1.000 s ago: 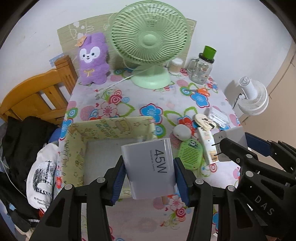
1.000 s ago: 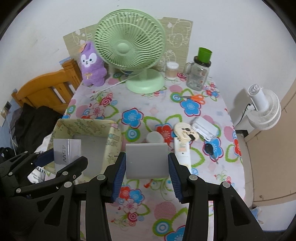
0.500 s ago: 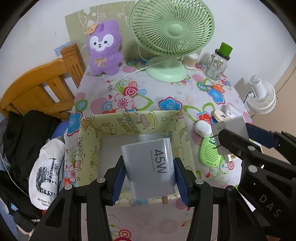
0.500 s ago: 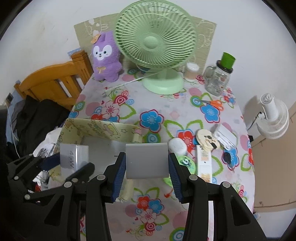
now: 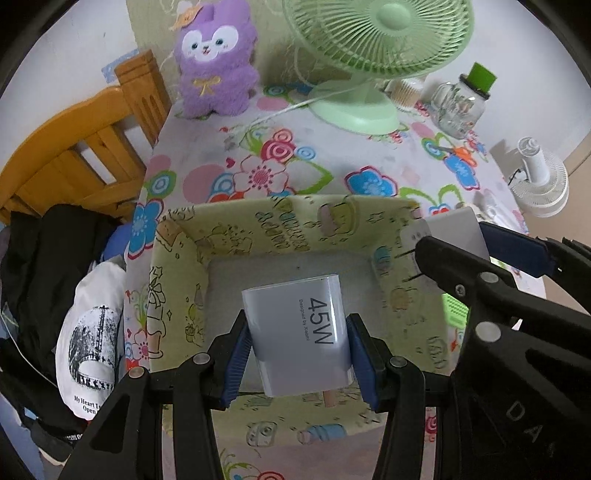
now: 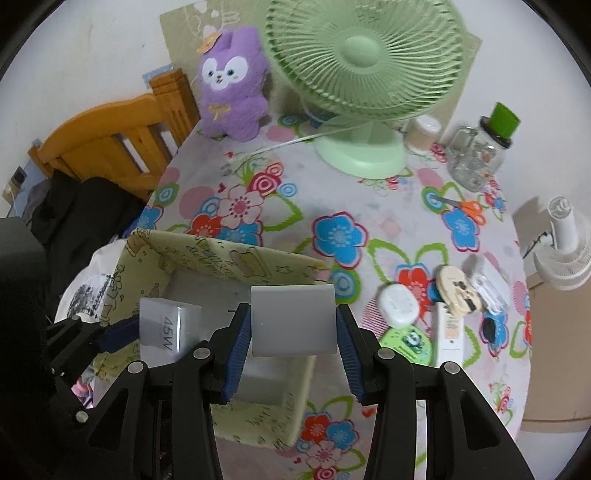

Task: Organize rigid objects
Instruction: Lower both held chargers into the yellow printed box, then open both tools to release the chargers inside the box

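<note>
Storage box lies directly below both grippers, open side up. Left gripper is closed on the 45W charger above the box's middle; right gripper clamps a plain white adapter over its right wall.

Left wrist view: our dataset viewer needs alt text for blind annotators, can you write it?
The left gripper holds a white 45W charger above an open yellow patterned box on a floral tablecloth. At right, the right gripper holds a plain white block. Behind stand a purple plush and a green fan.
</note>
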### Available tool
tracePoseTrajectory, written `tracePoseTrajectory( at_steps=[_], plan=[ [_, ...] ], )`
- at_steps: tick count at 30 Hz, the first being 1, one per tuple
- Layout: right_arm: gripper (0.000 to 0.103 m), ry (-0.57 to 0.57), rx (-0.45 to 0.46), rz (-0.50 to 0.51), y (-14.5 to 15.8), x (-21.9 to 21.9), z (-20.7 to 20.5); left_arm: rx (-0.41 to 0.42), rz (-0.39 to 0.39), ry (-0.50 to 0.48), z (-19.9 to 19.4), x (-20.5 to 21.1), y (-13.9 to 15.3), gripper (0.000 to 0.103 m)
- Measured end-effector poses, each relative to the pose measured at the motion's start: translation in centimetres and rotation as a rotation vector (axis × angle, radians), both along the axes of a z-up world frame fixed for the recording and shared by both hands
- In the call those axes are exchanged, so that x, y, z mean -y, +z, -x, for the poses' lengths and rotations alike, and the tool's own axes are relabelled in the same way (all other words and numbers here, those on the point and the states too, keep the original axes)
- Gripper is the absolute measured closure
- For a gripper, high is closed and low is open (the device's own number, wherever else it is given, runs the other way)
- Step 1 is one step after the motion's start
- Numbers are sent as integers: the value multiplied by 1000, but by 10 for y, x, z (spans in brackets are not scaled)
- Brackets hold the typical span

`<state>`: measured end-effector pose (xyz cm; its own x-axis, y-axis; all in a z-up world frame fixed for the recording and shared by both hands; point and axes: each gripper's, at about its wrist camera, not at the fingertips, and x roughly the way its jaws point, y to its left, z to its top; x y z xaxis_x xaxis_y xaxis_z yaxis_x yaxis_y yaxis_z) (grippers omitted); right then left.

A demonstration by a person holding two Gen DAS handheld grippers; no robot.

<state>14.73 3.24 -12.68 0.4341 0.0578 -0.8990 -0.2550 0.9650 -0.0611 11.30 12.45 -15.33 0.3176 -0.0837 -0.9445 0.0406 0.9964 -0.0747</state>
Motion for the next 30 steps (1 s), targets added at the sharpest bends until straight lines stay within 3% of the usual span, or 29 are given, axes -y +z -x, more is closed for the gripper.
tracePoseTrajectory(
  at_steps=[11,16,19,23,30],
  plan=[
    [54,6,-56,4,-36,-19,-23,-66,-11,5,-14,-12,-27,50],
    [53,-2,-51,31,-50,-21,-29,-56,-21,6,-17,-13,-33,49],
    [49,11,-27,66,-50,-26,-28,-44,-25,18,-20,-16,-32,27],
    [39,9,-45,22,-49,-23,-29,-24,-27,18,-19,-17,-26,16],
    [28,16,-57,-25,-36,-21,-19,-5,-29,12,-14,-16,-13,7]
  ],
)
